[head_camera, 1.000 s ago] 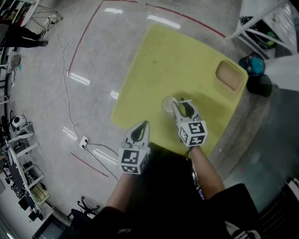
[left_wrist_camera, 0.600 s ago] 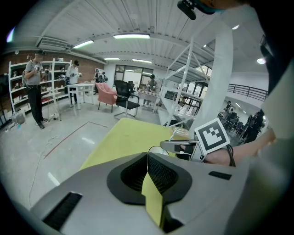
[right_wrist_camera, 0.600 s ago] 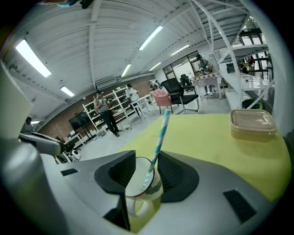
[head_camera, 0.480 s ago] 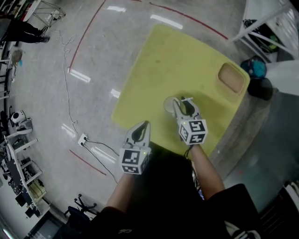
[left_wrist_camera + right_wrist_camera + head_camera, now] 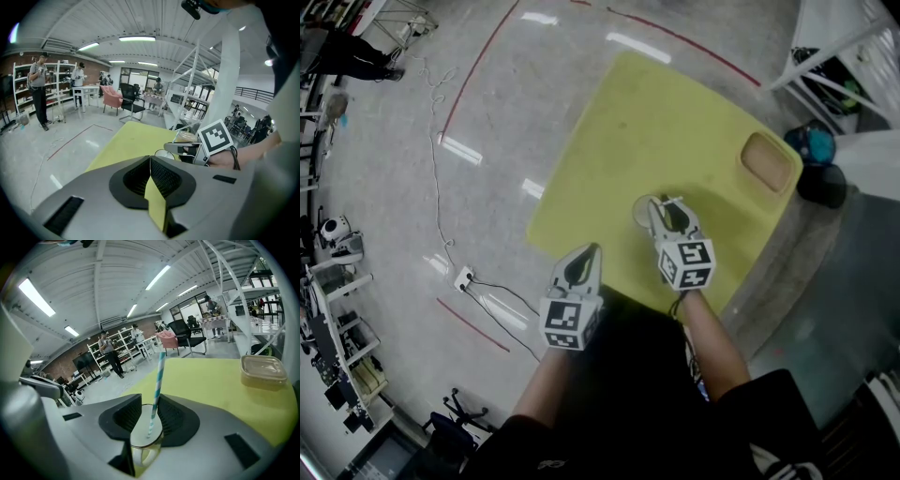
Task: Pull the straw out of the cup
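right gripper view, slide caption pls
Right gripper, jaws just closing, not yet pinching the blue-and-white striped straw in a pale cup on a yellow table

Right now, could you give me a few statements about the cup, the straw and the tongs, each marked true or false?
1. The striped straw stands in the cup. True.
2. The left tongs hold the cup. False: they are shut on nothing, away from the cup.
3. The right tongs are clamped tight on the straw. False: their jaws have just been closing but are apart, with the straw between them.
4. A lidded container sits on the yellow table. True.
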Available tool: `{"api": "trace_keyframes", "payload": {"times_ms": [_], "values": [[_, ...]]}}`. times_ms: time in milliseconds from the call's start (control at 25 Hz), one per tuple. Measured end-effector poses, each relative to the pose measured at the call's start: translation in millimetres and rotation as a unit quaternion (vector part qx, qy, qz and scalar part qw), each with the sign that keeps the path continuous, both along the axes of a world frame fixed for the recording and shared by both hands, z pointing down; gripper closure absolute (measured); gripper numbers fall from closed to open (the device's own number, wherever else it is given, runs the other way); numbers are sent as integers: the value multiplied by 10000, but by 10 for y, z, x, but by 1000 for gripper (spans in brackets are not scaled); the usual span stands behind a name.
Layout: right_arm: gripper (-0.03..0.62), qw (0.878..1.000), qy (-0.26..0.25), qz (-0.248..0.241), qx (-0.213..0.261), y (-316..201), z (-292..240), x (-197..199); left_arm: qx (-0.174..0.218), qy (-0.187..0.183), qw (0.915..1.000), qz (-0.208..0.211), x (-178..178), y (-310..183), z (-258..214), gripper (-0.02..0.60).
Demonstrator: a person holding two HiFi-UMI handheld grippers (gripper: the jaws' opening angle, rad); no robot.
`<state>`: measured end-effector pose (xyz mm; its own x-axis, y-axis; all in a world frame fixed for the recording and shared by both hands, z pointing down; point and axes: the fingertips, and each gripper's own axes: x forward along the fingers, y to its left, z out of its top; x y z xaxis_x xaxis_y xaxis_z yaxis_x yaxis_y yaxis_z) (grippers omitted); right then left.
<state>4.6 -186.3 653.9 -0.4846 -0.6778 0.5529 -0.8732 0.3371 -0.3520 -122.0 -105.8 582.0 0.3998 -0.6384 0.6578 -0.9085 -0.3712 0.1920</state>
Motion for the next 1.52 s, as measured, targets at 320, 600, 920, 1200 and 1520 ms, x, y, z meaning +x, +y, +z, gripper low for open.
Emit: {"api": "trace_keyframes", "payload": {"times_ms": [320, 600, 920, 1200, 1520], "values": [[525, 9998, 184, -23, -1, 4, 2, 11, 44, 31, 10000, -69, -22, 21, -23, 537], [556, 9997, 216, -67, 56, 44, -51, -48, 106, 45, 9999, -125, -76, 69, -67, 537], [556, 9995, 267, -102, 127, 128, -140, -109, 187, 77, 9997, -129, -118, 150, -153, 537], [556, 9993, 300, -67, 222, 187, -226, -82, 255, 114, 9996, -76, -90, 224, -199, 537], [556, 9988, 295, 23, 382, 231, -402, -25, 349, 149, 9993, 33, -13, 257, -273, 537]]}}
